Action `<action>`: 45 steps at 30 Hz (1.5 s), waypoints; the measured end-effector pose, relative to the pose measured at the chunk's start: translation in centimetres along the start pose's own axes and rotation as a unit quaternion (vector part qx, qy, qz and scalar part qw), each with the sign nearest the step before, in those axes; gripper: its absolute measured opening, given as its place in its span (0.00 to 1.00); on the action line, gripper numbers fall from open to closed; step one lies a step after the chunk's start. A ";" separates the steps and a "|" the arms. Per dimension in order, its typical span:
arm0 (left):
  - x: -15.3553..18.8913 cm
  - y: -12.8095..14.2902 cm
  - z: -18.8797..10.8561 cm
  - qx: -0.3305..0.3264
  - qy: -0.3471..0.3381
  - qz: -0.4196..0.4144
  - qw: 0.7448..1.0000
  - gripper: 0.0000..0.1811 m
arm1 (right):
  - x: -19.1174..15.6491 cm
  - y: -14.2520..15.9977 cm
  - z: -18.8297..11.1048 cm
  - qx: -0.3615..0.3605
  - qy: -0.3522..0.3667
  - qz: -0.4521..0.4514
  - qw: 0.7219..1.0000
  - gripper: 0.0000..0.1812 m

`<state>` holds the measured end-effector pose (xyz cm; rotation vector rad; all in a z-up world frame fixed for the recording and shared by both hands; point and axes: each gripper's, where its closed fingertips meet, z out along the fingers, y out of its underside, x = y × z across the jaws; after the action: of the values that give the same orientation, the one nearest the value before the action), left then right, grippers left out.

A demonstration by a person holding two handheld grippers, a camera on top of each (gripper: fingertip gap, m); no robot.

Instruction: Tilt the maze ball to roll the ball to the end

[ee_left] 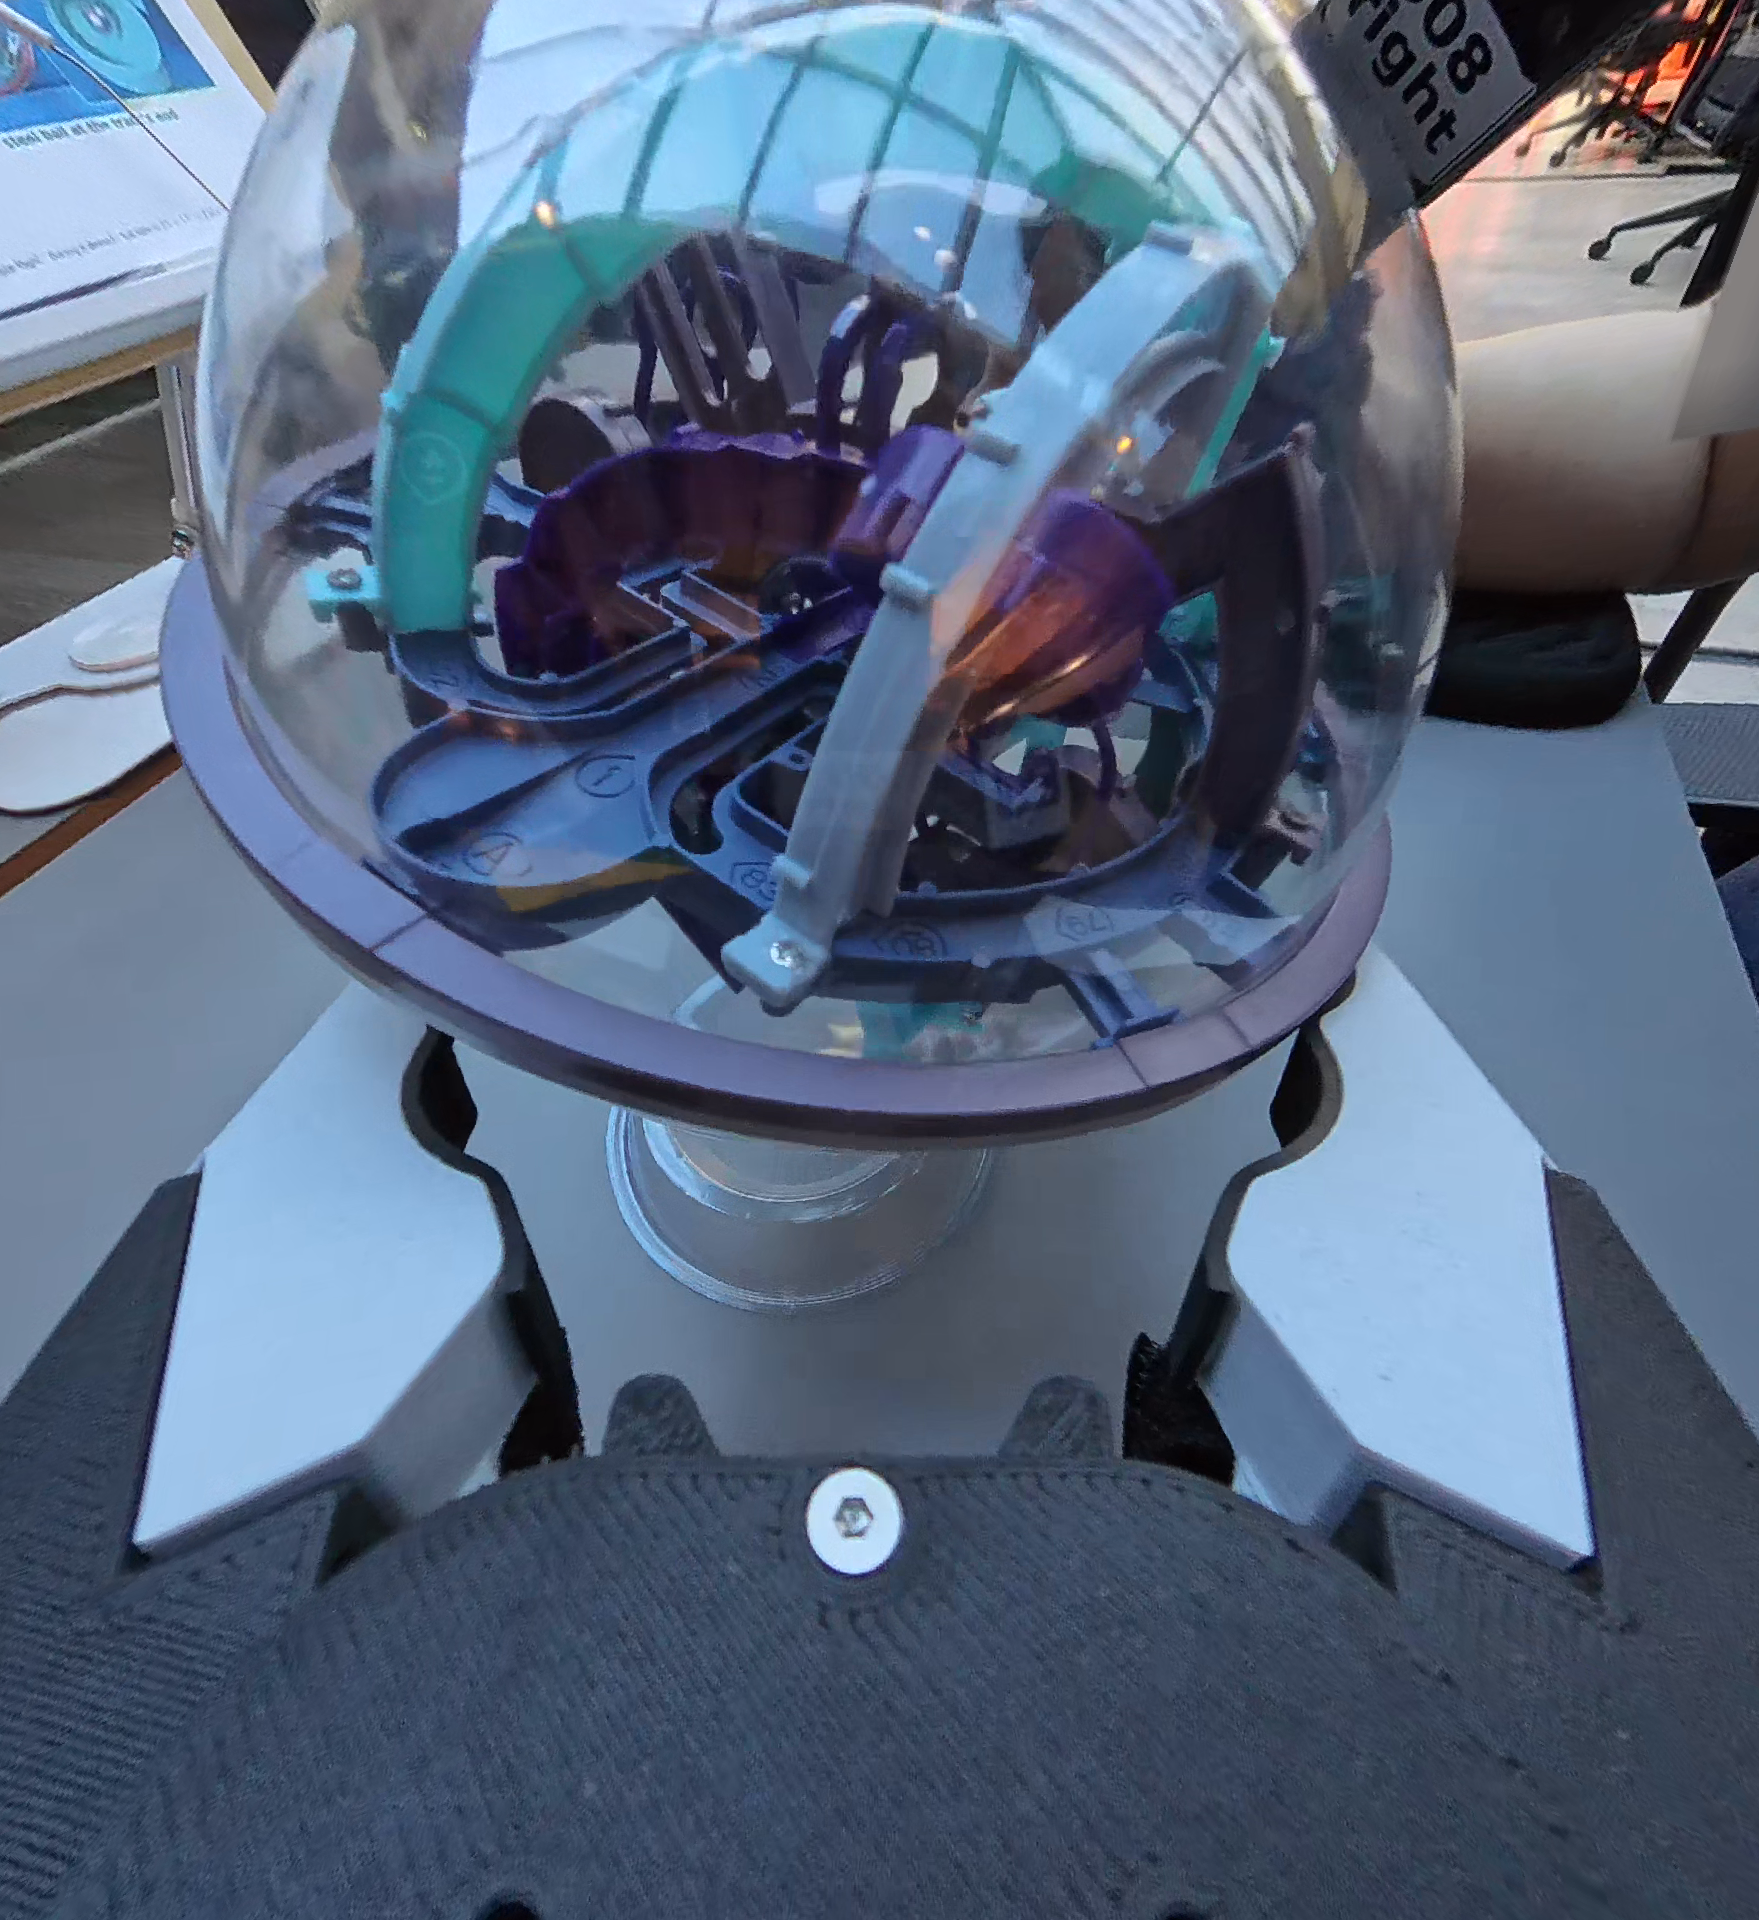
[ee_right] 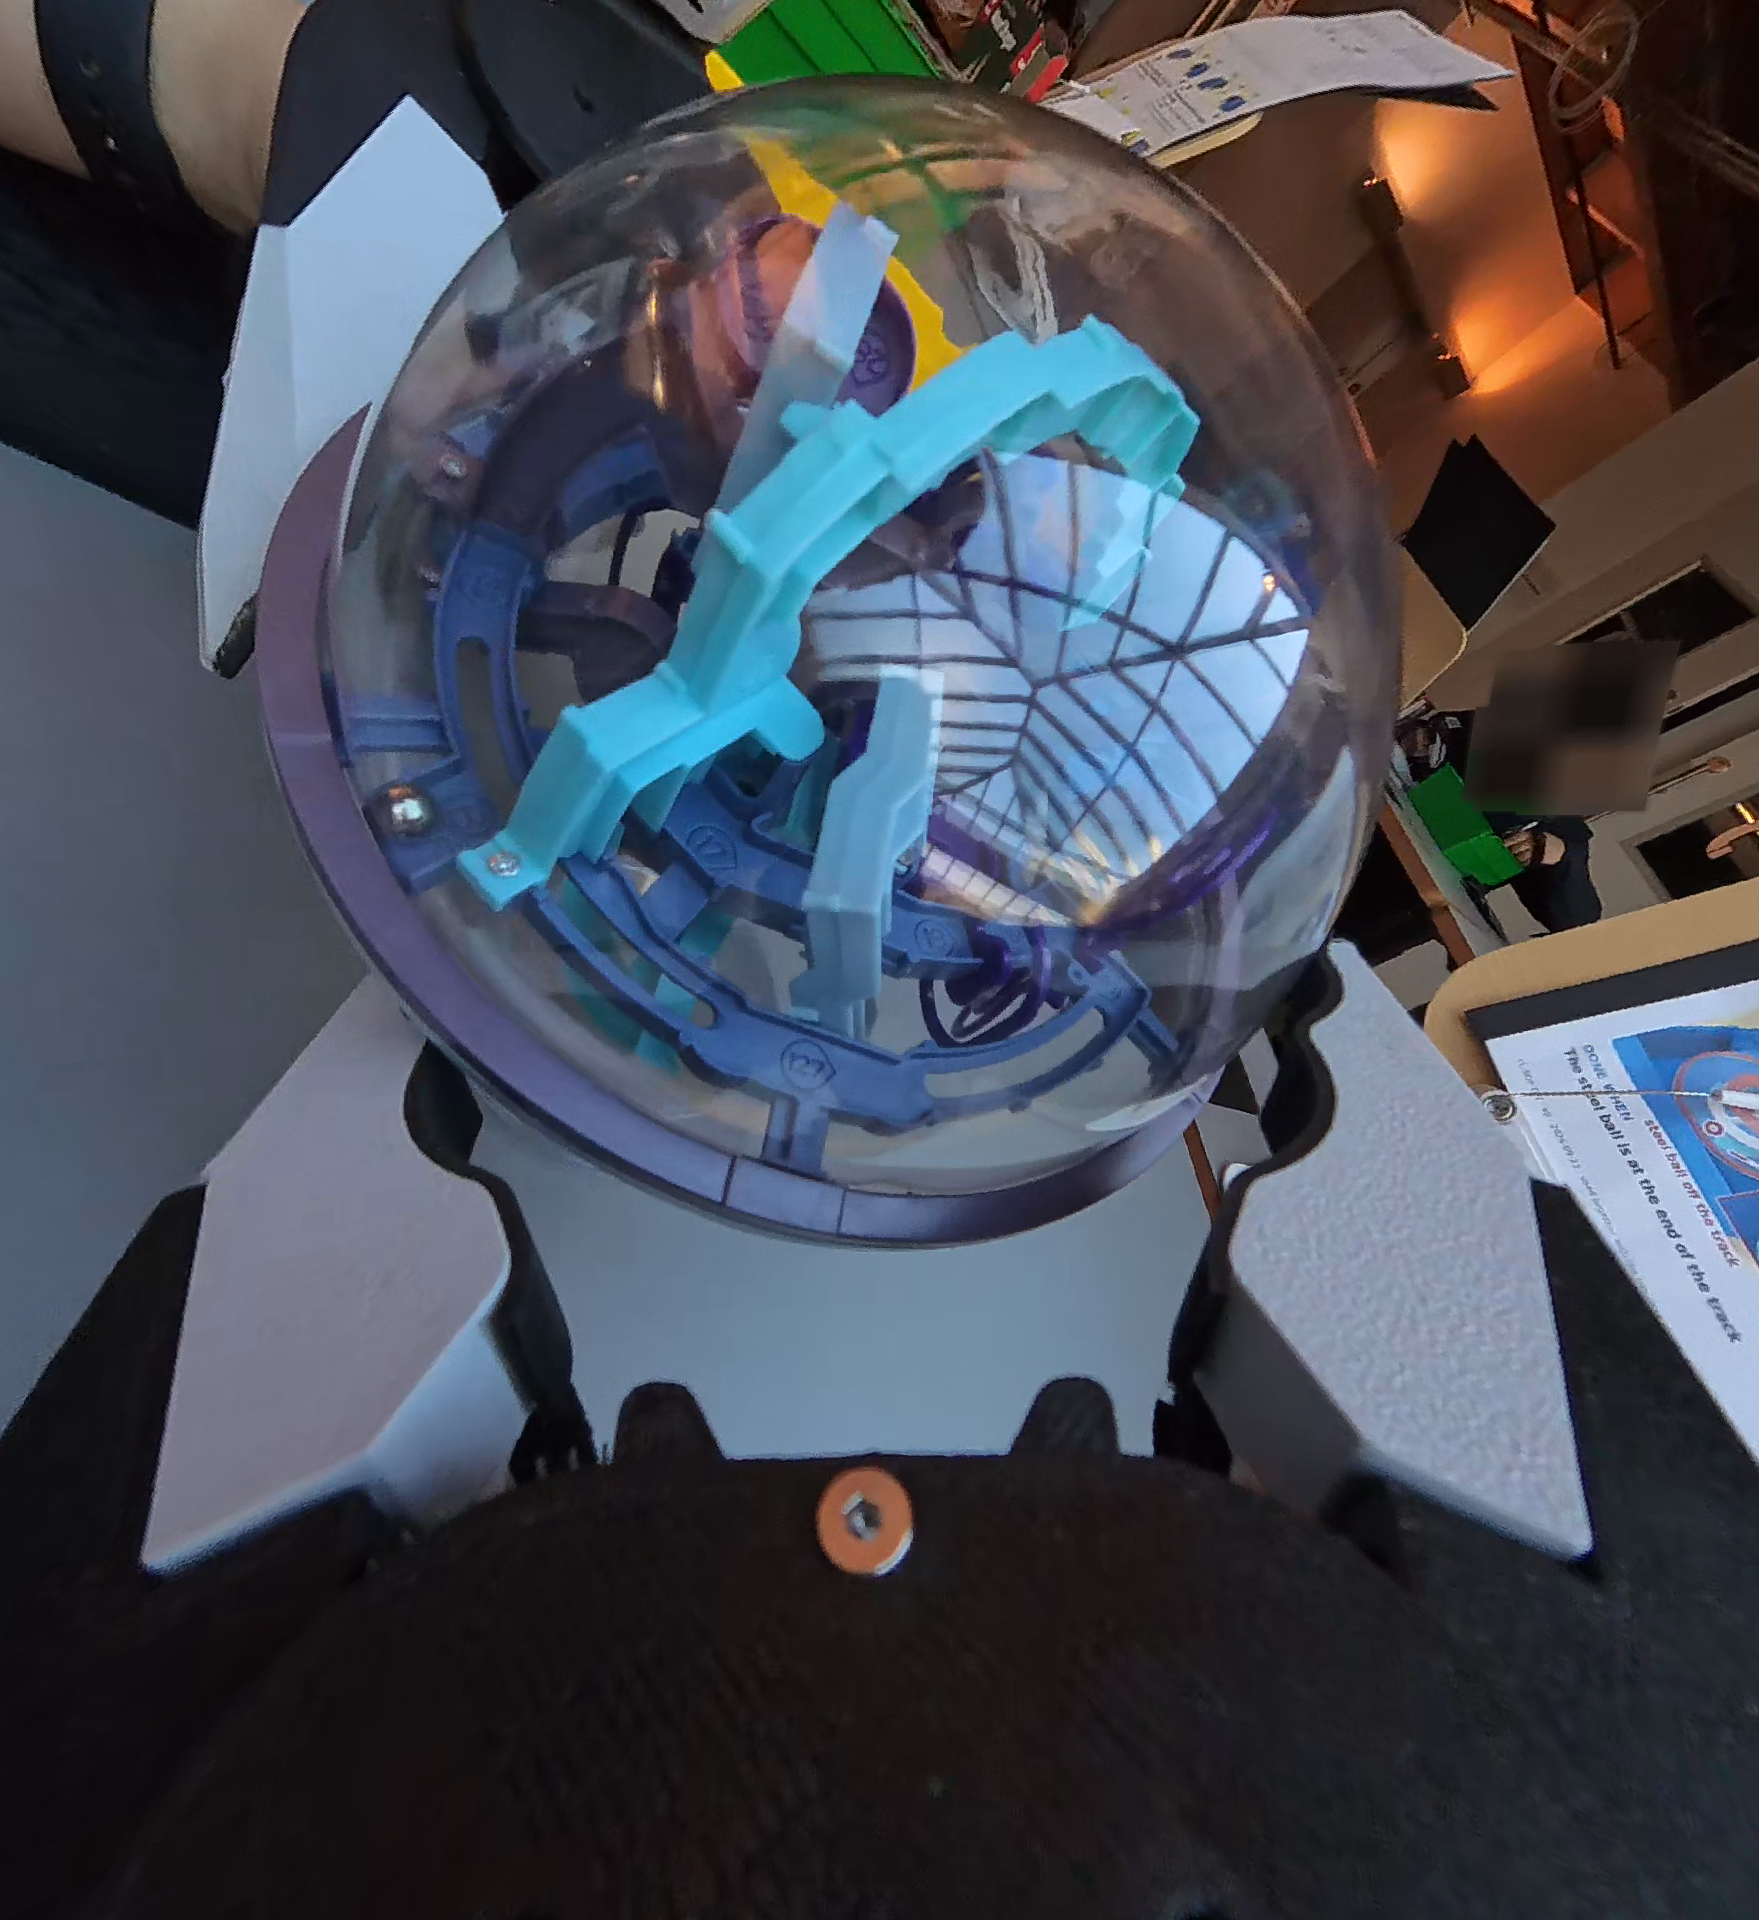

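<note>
The maze ball [ee_left: 813, 520] is a clear sphere with a purple ring around its middle and teal, grey, blue and purple tracks inside. My left gripper [ee_left: 870, 1081] is shut on its lower half and holds it tilted just above a clear round stand [ee_left: 797, 1236]. My right gripper [ee_right: 859, 1081] is shut on the maze ball [ee_right: 833, 644] from another side; its body shows at the top right of the left wrist view [ee_left: 1415, 104]. A small steel ball [ee_right: 407, 814] sits on a blue track next to the purple ring. A white finger of the left gripper [ee_right: 335, 312] shows behind the sphere.
The grey table [ee_left: 75, 1039] lies below. A printed instruction sheet [ee_right: 1685, 1143] lies on a board to the right; it shows at the far left in the left wrist view [ee_left: 54, 156]. A person's arm [ee_left: 1581, 499] is close. Another person [ee_right: 1550, 873] is far off.
</note>
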<state>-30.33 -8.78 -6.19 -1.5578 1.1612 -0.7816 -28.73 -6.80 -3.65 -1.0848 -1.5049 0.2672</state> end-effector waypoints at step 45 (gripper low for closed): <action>-6.9 -16.9 0.5 0.176 -0.027 0.000 0.984 0.88 | 13.7 -4.5 -2.6 0.066 0.049 0.131 0.988 0.86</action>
<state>-27.18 -1.42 10.25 -1.2750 0.9249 -0.8863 -26.69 -0.08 9.23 -1.1719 -1.2386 0.4820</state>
